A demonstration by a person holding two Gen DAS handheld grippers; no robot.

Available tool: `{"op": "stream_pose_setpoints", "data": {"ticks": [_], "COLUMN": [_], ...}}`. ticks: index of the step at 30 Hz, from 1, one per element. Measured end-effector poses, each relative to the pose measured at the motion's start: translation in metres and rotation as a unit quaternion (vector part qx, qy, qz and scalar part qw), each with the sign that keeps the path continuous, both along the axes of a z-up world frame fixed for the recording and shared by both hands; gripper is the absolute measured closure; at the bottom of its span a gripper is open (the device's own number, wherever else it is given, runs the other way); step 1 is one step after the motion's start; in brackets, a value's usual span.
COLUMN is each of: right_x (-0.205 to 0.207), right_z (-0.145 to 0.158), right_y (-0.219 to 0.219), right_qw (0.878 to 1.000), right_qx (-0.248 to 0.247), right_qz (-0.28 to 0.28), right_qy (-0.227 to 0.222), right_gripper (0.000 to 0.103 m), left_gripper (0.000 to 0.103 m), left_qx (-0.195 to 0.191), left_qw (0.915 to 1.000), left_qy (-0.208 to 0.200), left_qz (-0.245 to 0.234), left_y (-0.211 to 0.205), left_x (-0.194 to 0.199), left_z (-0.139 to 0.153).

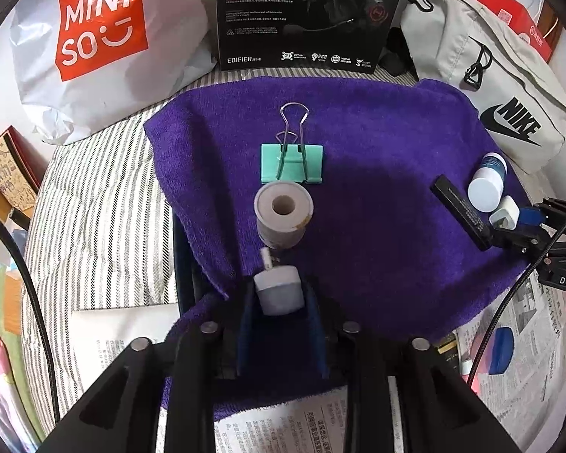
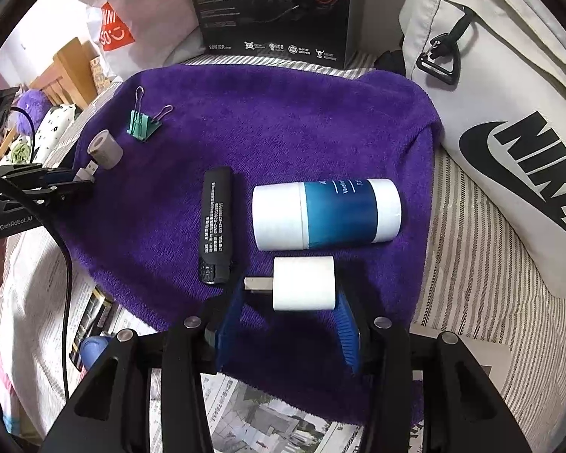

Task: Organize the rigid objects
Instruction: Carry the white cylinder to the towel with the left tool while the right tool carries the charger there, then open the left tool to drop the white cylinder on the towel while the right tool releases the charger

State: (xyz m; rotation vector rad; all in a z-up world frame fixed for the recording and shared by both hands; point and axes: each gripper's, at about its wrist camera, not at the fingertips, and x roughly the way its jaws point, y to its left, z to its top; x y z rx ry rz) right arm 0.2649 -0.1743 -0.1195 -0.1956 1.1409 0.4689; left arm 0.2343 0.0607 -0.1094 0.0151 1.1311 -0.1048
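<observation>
On the purple towel (image 1: 377, 196) lie a green binder clip (image 1: 292, 162), a grey tape roll (image 1: 283, 219), a black stick-shaped object (image 2: 215, 226) and a blue-and-white jar (image 2: 326, 213) on its side. My left gripper (image 1: 281, 302) is shut on a small white USB adapter (image 1: 279, 290) whose plug points at the tape roll. My right gripper (image 2: 290, 290) is shut on a white plug charger (image 2: 303, 283), just in front of the jar and beside the black stick. Each gripper shows in the other's view, the right (image 1: 524, 226) and the left (image 2: 68, 181).
A black Edifier box (image 1: 309, 11) stands behind the towel, a Miniso bag (image 1: 94, 34) at back left, a grey Nike bag (image 2: 509, 132) at right. Newspaper (image 2: 275, 415) lies under the towel's near edge, striped bedding (image 1: 94, 207) to the left.
</observation>
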Motion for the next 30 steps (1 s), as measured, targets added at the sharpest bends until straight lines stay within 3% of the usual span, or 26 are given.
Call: {"op": "stream_pose_setpoints", "data": {"ticks": [2,7,14,22,30], "right_x": [-0.002,-0.006,-0.020,-0.052,-0.104], "right_z": [0.001,0.009,0.027,0.039,0.048], "right_y": [0.000,-0.008,-0.018,-0.033,-0.053], "right_qw": [1.000,1.000,1.000,0.999,0.996], "right_qx": [-0.004,0.012,0.012,0.020,0.052], "right_qz": [0.000,-0.007,-0.021,-0.044,-0.077], "right_qy": [0.000,0.009,0.004,-0.003,-0.003], "right_gripper": [0.051,0.046,0.042,0.042,0.042], "left_gripper": [0.064,0.056,0.055,0.055,0.055], "left_qx": [-0.007,0.003,-0.008,-0.024,-0.034], "left_qw": [1.0000,0.9999,0.9997,0.9986,0.9988], "left_qy": [0.004,0.012,-0.005,-0.045,-0.035], "left_qz": [0.002,0.004,0.024,0.014,0.000], "left_y": [0.000,-0.005,-0.001,-0.013,-0.040], "left_x": [0.000,-0.004,-0.023,-0.068,-0.101], "left_z": [0.001,0.001,0.019,0.049,0.038]}}
